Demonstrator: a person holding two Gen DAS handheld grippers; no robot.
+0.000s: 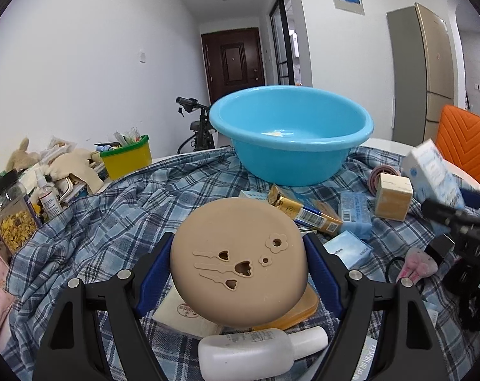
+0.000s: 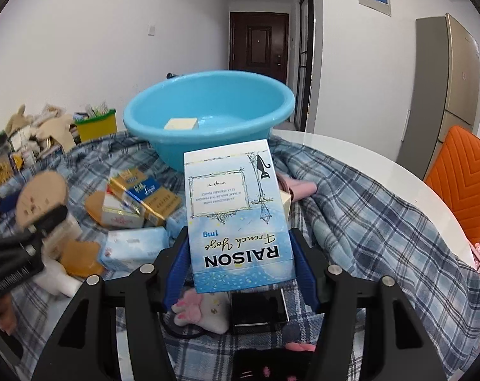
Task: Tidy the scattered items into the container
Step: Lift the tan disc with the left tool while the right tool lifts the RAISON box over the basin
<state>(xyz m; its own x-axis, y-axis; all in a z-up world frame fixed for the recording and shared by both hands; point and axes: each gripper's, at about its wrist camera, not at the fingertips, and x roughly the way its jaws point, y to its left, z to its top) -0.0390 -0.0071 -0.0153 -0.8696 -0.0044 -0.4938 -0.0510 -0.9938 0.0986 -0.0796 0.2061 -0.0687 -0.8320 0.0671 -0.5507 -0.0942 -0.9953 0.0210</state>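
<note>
A light blue basin (image 1: 290,133) stands on the plaid cloth at the back; in the right wrist view the basin (image 2: 208,111) holds a pale yellow block (image 2: 181,123). My left gripper (image 1: 238,263) is shut on a tan round lid with flower cut-outs (image 1: 240,263), held above the cloth. My right gripper (image 2: 240,254) is shut on a blue "RAISON" box (image 2: 236,216), lifted in front of the basin; that box also shows in the left wrist view (image 1: 430,171).
Scattered on the cloth: a white bottle (image 1: 259,349), gold packets (image 1: 303,212), blue packs (image 1: 354,212), a beige cube (image 1: 393,200), a pink plush (image 2: 201,314), a black box (image 2: 259,311). A yellow bin (image 1: 127,155) and a cereal jar (image 1: 9,212) stand left. An orange chair (image 2: 462,184) is right.
</note>
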